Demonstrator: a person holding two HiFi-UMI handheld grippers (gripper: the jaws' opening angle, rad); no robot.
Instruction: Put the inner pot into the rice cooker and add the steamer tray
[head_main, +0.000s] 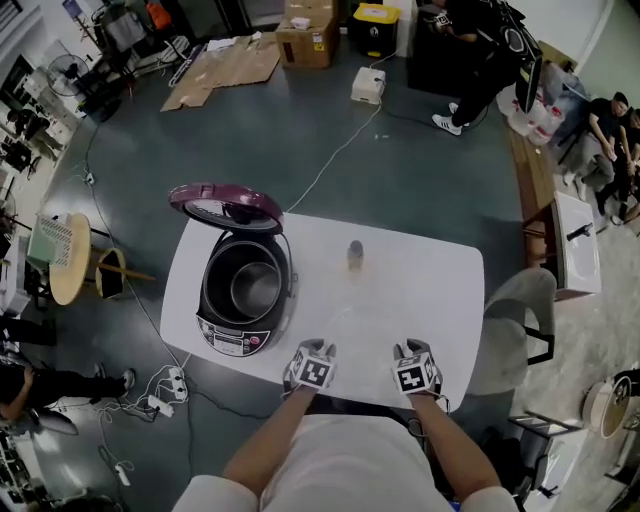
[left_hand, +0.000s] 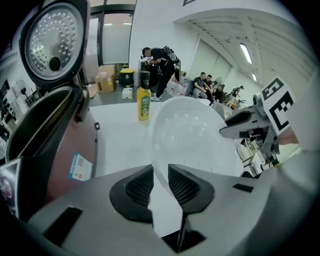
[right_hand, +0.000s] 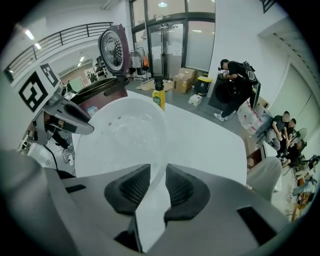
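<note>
left gripper (left_hand: 160, 171), right gripper (right_hand: 156, 171): steamer tray (left_hand: 195, 135) rim between jaws

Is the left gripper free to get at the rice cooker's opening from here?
Probably yes. The lid stands up, the pot sits inside, and nothing lies on the table between the left gripper, shut on the tray, and the rice cooker; the bottle stands aside.
</note>
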